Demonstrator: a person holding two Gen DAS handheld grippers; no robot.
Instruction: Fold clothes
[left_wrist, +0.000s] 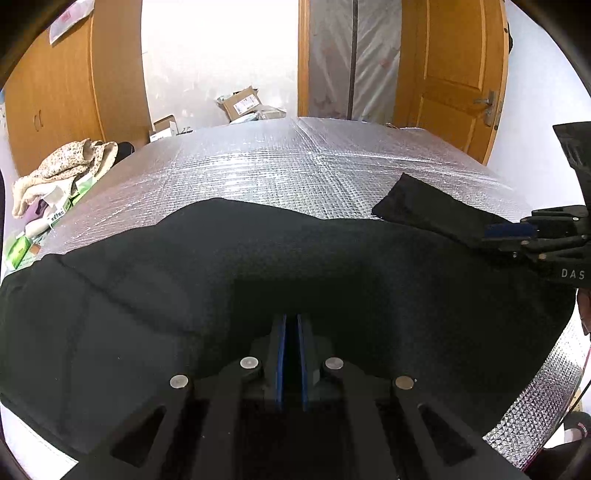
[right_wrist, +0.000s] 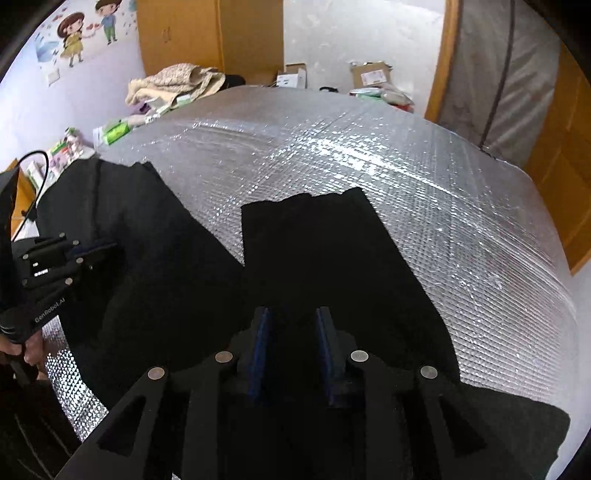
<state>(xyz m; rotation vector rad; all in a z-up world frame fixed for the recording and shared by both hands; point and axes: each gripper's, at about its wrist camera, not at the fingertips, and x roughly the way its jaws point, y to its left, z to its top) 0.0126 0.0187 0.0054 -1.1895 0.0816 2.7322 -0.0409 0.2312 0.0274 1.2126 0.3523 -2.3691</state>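
Foil mat (left_wrist: 295, 166) covered the table, its edges cut off | black garment (left_wrist: 221, 277) lay spread on the mat's near side, folds hard to read | left gripper (left_wrist: 290, 321) pinched garment | right gripper (right_wrist: 291, 314) parted over sleeve (right_wrist: 314, 240).

Black garment (left_wrist: 258, 266) on silver-quilted bed (left_wrist: 295, 162)

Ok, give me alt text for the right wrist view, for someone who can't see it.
The right gripper, fingers apart, hovers over a black garment spread on a silver quilted cover. The left gripper is at the garment's left side; whether it grips cloth is unclear.
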